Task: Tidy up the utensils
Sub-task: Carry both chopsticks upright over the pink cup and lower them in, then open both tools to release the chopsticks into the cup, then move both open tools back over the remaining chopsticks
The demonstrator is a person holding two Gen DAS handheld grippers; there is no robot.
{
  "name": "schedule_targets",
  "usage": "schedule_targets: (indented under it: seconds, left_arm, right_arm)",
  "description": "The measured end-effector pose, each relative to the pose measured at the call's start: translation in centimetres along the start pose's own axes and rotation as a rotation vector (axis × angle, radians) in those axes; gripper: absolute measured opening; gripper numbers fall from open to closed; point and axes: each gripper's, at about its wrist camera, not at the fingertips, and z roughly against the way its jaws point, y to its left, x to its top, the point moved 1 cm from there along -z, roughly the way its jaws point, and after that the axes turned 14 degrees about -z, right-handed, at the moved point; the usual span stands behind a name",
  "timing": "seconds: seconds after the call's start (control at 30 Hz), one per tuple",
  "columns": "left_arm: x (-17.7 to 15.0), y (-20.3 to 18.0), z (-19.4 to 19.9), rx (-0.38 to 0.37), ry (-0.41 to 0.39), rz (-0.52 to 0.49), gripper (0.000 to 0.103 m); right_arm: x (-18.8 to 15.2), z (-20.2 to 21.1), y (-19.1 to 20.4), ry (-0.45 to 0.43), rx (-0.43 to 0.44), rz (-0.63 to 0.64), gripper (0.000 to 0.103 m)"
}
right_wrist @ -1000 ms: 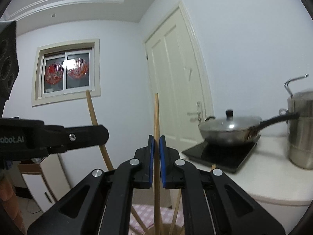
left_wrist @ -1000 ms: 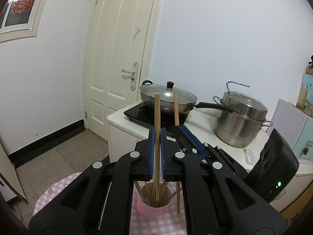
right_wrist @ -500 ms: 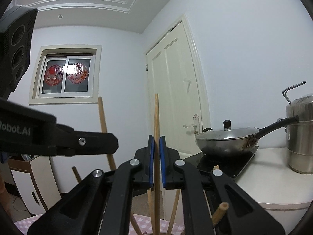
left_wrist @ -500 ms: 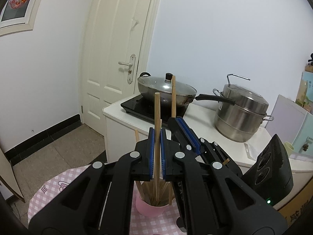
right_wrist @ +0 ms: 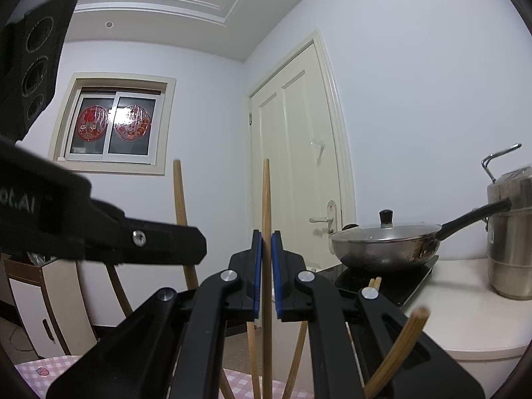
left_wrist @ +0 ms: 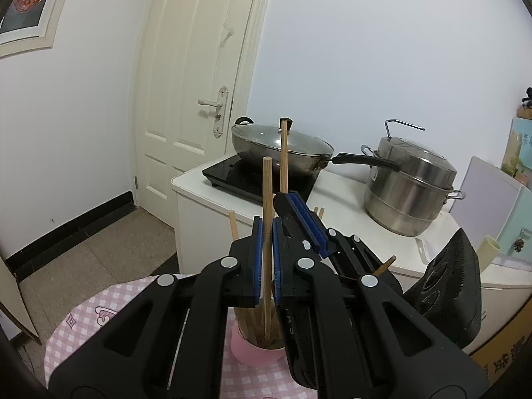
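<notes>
The left gripper has its blue-padded fingers drawn in to a narrow gap, pinching a wooden chopstick that stands nearly upright between them; its lower end reaches down into the pink cup at 6 o'clock in the left wrist view, where more chopsticks are gathered. The cup stands on a pink checked tablecloth covering the table. The right gripper likewise has its fingers closed to a slit on a second chopstick, also close to vertical, its top rising well above the pads. In the left wrist view the right gripper sits just beside the left one at about 1 o'clock, angled across from the right, with its chopstick poking up behind. In the right wrist view the left gripper's black body crosses at 9 o'clock, and loose chopstick ends fan out at 5 o'clock. Beyond, at 2 o'clock, a lidded wok rests on an induction cooker, beside a steel steamer pot.
</notes>
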Motion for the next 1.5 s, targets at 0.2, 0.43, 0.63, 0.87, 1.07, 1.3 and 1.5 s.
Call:
schedule_targets:
  seconds: [0.2,0.43,0.63,0.87,1.07,1.3,1.5]
  left_arm:
    - [0.0,-0.1,-0.1,-0.008,-0.005,-0.005,0.006]
    - [-0.1,0.1,0.0,-0.022,0.005,0.017,0.006]
    - [-0.1,-0.5,0.3,-0.032,0.035,0.004,0.007]
    - [-0.3,-0.4,0.9,-0.026,0.05,0.036,0.071]
    - [-0.3,-0.8,1.9,-0.014,0.076,0.028,0.071]
    - [-0.2,-1.7,4.6,0.002,0.075,0.008,0.071]
    - [-1.5,-1.7,7.5,0.029,0.09,-0.005,0.071]
  right_arm:
    - [-1.0,0.0,0.0,0.037,-0.009,0.005,0.005]
    - [-1.9,1.0,-0.4,0.083,-0.046,-0.001,0.005]
    - [-2.6,2.3,-0.3,0.116,-0.061,0.006,0.005]
    - [-2.8,3.8,-0.1,0.154,-0.084,-0.004,0.005]
    - [-2.1,5.0,0.2,0.182,-0.097,-0.015,0.012]
    - [-0.9,7.3,1.1,0.188,-0.098,-0.021,0.032]
    - [0.1,9.3,2.2,0.199,-0.092,-0.023,0.034]
